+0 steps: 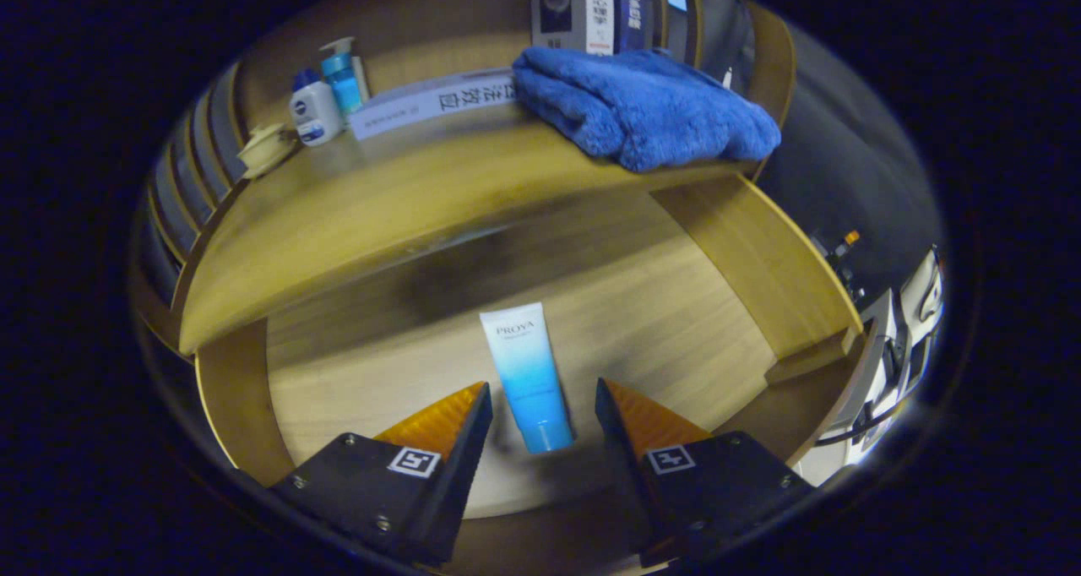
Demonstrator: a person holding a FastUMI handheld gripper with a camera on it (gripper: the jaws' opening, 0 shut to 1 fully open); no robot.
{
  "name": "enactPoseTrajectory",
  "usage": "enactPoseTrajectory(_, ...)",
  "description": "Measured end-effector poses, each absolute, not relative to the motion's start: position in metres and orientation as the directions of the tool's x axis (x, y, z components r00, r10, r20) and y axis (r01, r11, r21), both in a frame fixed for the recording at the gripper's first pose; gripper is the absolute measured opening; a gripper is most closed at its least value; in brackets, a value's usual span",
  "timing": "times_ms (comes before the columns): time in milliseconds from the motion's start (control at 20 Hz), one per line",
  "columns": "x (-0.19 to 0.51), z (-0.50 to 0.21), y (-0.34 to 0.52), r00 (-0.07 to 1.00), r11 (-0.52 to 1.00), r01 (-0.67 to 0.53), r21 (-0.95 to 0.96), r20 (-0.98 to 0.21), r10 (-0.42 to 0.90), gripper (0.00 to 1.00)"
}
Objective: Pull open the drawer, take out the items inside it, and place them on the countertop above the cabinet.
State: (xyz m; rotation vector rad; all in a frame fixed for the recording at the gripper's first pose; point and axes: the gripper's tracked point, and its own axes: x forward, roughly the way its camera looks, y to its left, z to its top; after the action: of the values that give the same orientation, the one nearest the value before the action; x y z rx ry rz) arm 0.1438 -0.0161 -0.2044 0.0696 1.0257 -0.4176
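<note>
The drawer [743,255] stands pulled open under the table [338,213], its pale wooden floor in plain sight. A tube [528,373] lies flat on that floor, cap end toward the gripper [543,407] and the wider end pointing back under the table. The jaws are spread wide and grasp nothing; the tube's cap end lies in the gap between the two fingertips, which touch neither side of it. One finger [448,424] stands just left of the tube, the other just right.

On the table above, a blue towel [642,107] lies bunched at the right, its edge hanging slightly over the front lip. A flat white box [431,103] lies to the left of the towel. Beside the box stand a white bottle [314,111] and a blue pump bottle [342,78], touching or nearly so. A small pale cup [266,147] sits further left, near the table's side. Behind the towel, boxes [591,6] stand upright against the back.
</note>
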Motion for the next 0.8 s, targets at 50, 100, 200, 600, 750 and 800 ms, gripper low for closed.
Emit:
enactPoseTrajectory(50,0.145,-0.209,-0.019,0.431,0.919,0.37,-0.135,-0.851,-0.299,0.74)
enactPoseTrajectory(100,0.141,-0.215,-0.022,0.399,0.916,0.374,-0.143,-0.867,-0.298,0.74)
enactPoseTrajectory(200,0.136,-0.222,-0.021,0.339,0.911,0.389,-0.135,-0.899,-0.278,0.73)
enactPoseTrajectory(600,0.137,-0.235,-0.021,0.266,0.911,0.393,-0.121,-0.934,-0.239,0.71)
enactPoseTrajectory(750,0.144,-0.232,-0.023,0.294,0.908,0.396,-0.135,-0.919,-0.265,0.51)
enactPoseTrajectory(800,0.144,-0.228,-0.024,0.305,0.906,0.402,-0.135,-0.913,-0.271,0.42)
